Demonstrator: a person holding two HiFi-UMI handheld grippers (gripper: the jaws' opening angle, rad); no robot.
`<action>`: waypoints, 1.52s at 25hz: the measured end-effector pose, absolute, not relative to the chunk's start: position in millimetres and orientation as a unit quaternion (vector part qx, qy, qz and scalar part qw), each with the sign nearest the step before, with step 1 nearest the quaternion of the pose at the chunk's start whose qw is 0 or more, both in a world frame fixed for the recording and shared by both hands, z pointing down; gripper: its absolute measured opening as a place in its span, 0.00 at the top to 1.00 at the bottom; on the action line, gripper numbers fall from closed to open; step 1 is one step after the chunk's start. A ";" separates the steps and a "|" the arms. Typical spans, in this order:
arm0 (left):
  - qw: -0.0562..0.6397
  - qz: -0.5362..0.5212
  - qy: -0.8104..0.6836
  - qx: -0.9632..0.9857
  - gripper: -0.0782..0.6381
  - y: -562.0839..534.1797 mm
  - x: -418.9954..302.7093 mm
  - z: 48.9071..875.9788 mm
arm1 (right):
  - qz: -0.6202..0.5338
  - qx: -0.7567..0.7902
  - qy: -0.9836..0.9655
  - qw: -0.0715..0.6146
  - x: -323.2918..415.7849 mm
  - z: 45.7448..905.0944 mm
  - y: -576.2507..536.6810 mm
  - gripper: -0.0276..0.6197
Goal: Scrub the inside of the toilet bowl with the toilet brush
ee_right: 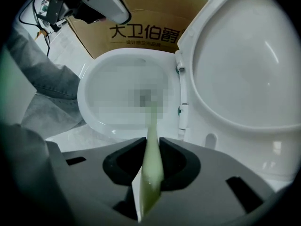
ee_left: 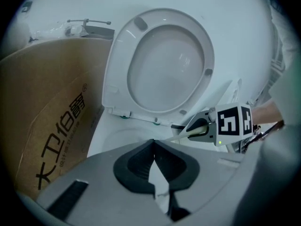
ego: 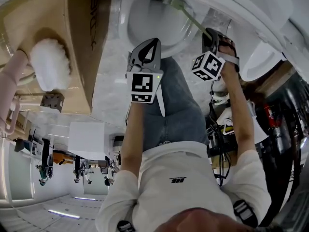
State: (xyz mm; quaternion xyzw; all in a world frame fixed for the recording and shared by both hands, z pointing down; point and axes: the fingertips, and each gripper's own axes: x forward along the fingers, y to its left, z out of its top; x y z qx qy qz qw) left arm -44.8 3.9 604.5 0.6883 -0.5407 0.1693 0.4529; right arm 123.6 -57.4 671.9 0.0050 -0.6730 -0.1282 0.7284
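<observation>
**Brush head is in the bowl, right claw clamped on the handle**

The right gripper [ee_right: 151,160] has both jaws pinched tight on the pale green handle of the toilet brush [ego: 189,16]. The handle slants down past the rim, and the brush head sits at the far side of the toilet bowl [ego: 137,30]. From the right gripper view the bristle end itself can't be made out.

The left gripper [ego: 146,52] hangs over the near rim, jaws together and holding nothing. The raised seat [ee_left: 164,55] stands upright and out of the way. A cardboard box [ee_left: 47,126] sits just beside the bowl.

To scrub well from here, I'd press the head against the porcelain and sweep round the wall and under the rim. Turn from the wrist so the thin handle doesn't swivel in the grip. Slow strokes should limit splashing.
</observation>
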 end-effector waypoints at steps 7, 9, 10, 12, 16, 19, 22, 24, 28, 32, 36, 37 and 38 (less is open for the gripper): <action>0.453 0.167 -0.548 0.683 0.88 5.3 -48.3 603.9 | -0.176 -0.020 -0.674 0.717 111.4 671.5 -67.2 0.84; 0.452 0.166 -0.550 0.682 0.88 7.0 -50.1 604.1 | -0.168 -0.018 -0.677 0.716 109.5 670.9 -68.7 0.84; 0.453 0.166 -0.551 0.681 0.88 8.4 -50.8 604.3 | -0.153 -0.013 -0.680 0.717 109.5 670.6 -68.6 0.84; 0.454 0.166 -0.551 0.680 0.88 11.5 -51.5 604.7 | -0.109 0.004 -0.685 0.720 111.2 670.4 -67.6 0.84; 0.454 0.168 -0.548 0.682 0.88 14.4 -51.0 603.7 | -0.009 0.048 -0.693 0.719 114.0 672.0 -67.0 0.84; 0.453 0.170 -0.545 0.684 0.88 16.8 -50.6 603.6 | 0.054 0.079 -0.698 0.710 108.4 675.2 -66.3 0.83; 0.453 0.173 -0.542 0.686 0.88 20.4 -50.8 604.4 | 0.129 0.115 -0.698 0.695 101.0 677.7 -64.6 0.83; 0.453 0.175 -0.539 0.688 0.88 23.4 -50.6 604.8 | 0.182 0.139 -0.693 0.683 98.6 678.0 -62.0 0.83; 0.454 0.178 -0.533 0.691 0.88 28.3 -51.3 604.8 | 0.279 0.190 -0.680 0.651 93.5 675.5 -59.4 0.83; 0.454 0.177 -0.529 0.695 0.88 30.1 -50.8 603.2 | 0.316 0.213 -0.671 0.636 86.9 669.1 -61.7 0.83; 0.451 0.177 -0.524 0.701 0.88 31.6 -51.6 601.0 | 0.308 0.219 -0.678 0.630 74.3 661.8 -61.9 0.83; 0.451 0.177 -0.523 0.702 0.88 32.8 -52.3 600.9 | 0.307 0.221 -0.680 0.628 71.0 660.2 -61.0 0.83; 0.451 0.177 -0.522 0.702 0.88 34.3 -53.0 600.9 | 0.304 0.222 -0.681 0.628 68.1 658.8 -59.8 0.83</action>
